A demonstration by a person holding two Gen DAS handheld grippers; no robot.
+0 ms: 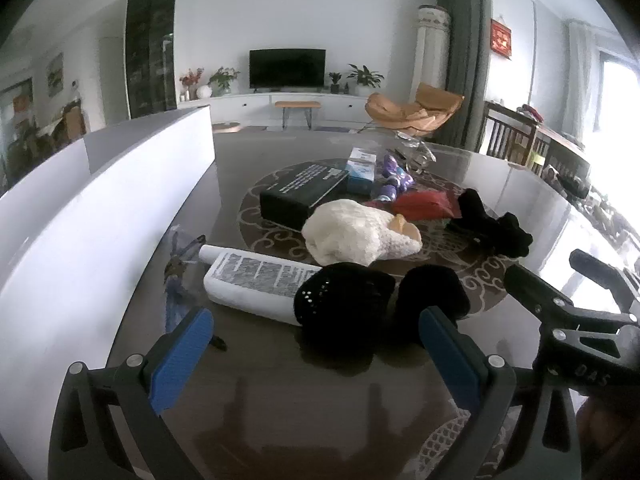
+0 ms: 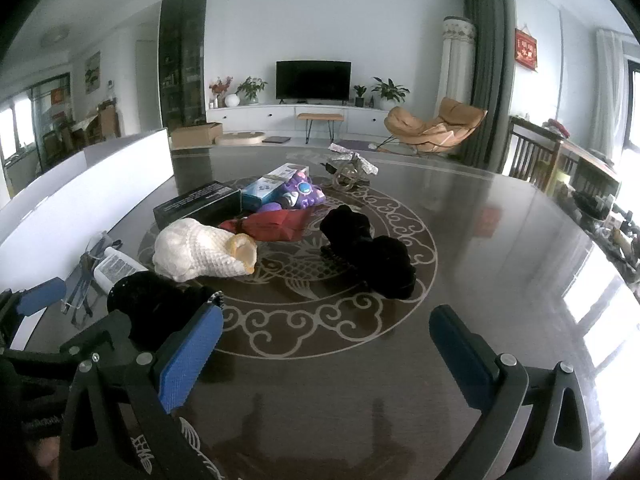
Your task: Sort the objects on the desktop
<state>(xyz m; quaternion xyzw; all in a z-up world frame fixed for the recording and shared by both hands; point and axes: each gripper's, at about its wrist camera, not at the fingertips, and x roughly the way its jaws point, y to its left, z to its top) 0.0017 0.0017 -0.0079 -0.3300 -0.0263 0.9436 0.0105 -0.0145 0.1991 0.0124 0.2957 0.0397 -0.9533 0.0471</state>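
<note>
Sorting has not visibly begun: every item lies loose in one cluster on the dark glossy round counter (image 2: 500, 248) with its pale scroll-and-fish inlay, and no item is held.

The left gripper (image 1: 316, 344) has its blue-padded jaws spread wide and empty, aimed down at the nearest items. The right gripper (image 2: 326, 352) is likewise wide and empty over bare counter at 6 o'clock.

Item count, as seen in the right wrist view (clock positions taken about the inlay centre):
- One cream knitted soft item with a tan opening (image 2: 202, 254), at 9 o'clock.
- One black perforated fabric item (image 2: 156, 304), at 8 o'clock; the left wrist view shows two dark lumps here, so this may be a pair.
- One white oblong packet with printed text (image 1: 256, 286), beside it.
- One crumpled black cloth bundle (image 2: 368, 248), at 3 o'clock.
- One red fabric pouch (image 2: 276, 226), near centre.
- One flat black box with white print (image 2: 198, 202), at 11 o'clock.
- One light-blue carton (image 2: 266, 190) and one purple plastic toy (image 2: 300, 194), at 12 o'clock.
- One silvery wrapped object (image 2: 352, 170), beyond.
- One clear acrylic stand (image 2: 82, 280), at the counter's left edge.

All items remain to be sorted.
</note>
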